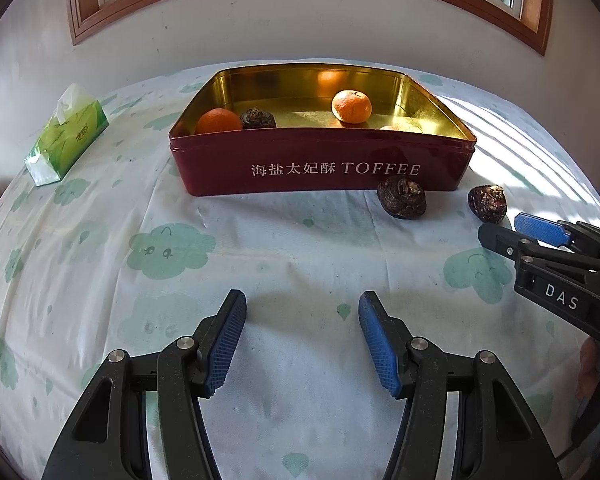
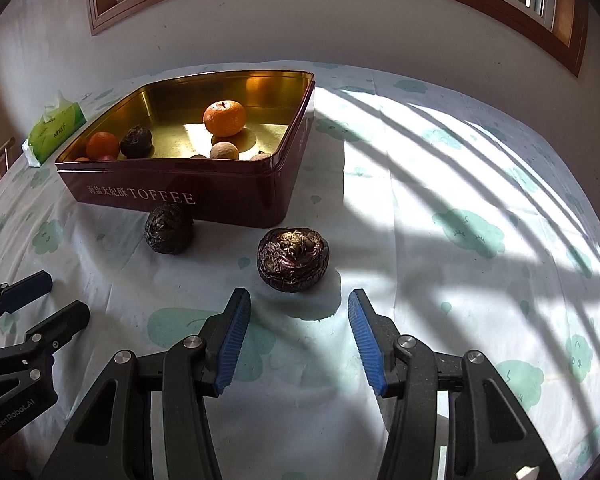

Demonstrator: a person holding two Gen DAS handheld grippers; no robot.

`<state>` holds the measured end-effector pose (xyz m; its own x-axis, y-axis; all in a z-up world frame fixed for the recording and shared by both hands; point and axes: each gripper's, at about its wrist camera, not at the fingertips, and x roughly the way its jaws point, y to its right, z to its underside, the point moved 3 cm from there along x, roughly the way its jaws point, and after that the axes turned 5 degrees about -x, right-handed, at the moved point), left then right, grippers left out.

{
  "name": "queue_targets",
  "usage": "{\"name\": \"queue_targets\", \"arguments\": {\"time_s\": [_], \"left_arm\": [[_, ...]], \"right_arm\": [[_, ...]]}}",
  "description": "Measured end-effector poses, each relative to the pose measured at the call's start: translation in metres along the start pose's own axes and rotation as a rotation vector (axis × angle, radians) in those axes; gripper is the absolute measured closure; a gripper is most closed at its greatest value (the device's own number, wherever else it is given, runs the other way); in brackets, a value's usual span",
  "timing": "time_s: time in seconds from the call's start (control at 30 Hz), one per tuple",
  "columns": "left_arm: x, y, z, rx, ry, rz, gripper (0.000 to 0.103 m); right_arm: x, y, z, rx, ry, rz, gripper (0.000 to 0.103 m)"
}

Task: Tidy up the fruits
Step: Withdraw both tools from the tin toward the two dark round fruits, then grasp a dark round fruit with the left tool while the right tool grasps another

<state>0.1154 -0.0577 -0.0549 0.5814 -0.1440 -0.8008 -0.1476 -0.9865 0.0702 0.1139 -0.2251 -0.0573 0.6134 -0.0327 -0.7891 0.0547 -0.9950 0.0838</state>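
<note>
Lying before right gripper [image 2: 298, 312]: water chestnut [image 2: 293, 259]

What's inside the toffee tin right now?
The tin holds two oranges, a dark fruit and a pale round one; its front wall hides more.

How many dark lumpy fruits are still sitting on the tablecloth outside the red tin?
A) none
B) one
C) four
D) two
D: two dark fruits lie on the cloth in front of the red tin, one right by its front wall and one just ahead of the open right gripper; the other dark fruit is already inside the tin.
</note>
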Motion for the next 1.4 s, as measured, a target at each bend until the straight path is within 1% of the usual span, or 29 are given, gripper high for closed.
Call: {"name": "queue_targets", "arguments": {"time_s": [0.13,0.2,0.27,0.5,0.6,0.7,0.8,1.0,1.17,1.33,1.4], "left_arm": [[0.004,0.004,-0.006,0.004,-0.002,-0.004,0.043],[0.007,0.007,-0.009,0.004,-0.003,-0.004,0.043],[0.010,0.010,-0.013,0.006,-0.005,-0.003,0.043],[0.018,0.027,-0.022,0.023,-0.013,0.017,0.043],[0.020,0.035,-0.024,0.025,-0.016,0.042,0.043],[0.021,0.044,-0.026,0.021,-0.010,0.083,0.043],[0.023,0.053,-0.028,0.022,-0.009,0.094,0.043],[0.030,0.066,-0.034,0.040,0.000,0.065,0.043],[0.039,0.070,-0.044,0.039,0.007,0.031,0.043],[0.044,0.069,-0.049,0.014,0.013,0.017,0.043],[0.043,0.068,-0.049,0.023,0.025,0.014,0.044]], "right_arm": [[0.008,0.000,-0.010,-0.011,0.011,-0.005,0.055],[0.009,0.000,-0.012,-0.015,0.017,-0.009,0.058],[0.009,-0.002,-0.013,-0.025,0.026,-0.013,0.068],[0.007,0.002,-0.010,-0.028,0.030,-0.022,0.068],[0.003,0.010,-0.004,-0.015,0.029,-0.014,0.068],[-0.003,0.022,0.005,0.004,0.027,-0.001,0.068],[-0.009,0.034,0.016,0.025,0.027,0.013,0.068],[-0.016,0.049,0.028,0.057,0.026,0.026,0.068],[-0.014,0.048,0.027,0.056,0.025,0.033,0.068],[-0.014,0.049,0.028,0.056,0.026,0.033,0.068],[-0.014,0.049,0.028,0.056,0.026,0.033,0.068]]}}
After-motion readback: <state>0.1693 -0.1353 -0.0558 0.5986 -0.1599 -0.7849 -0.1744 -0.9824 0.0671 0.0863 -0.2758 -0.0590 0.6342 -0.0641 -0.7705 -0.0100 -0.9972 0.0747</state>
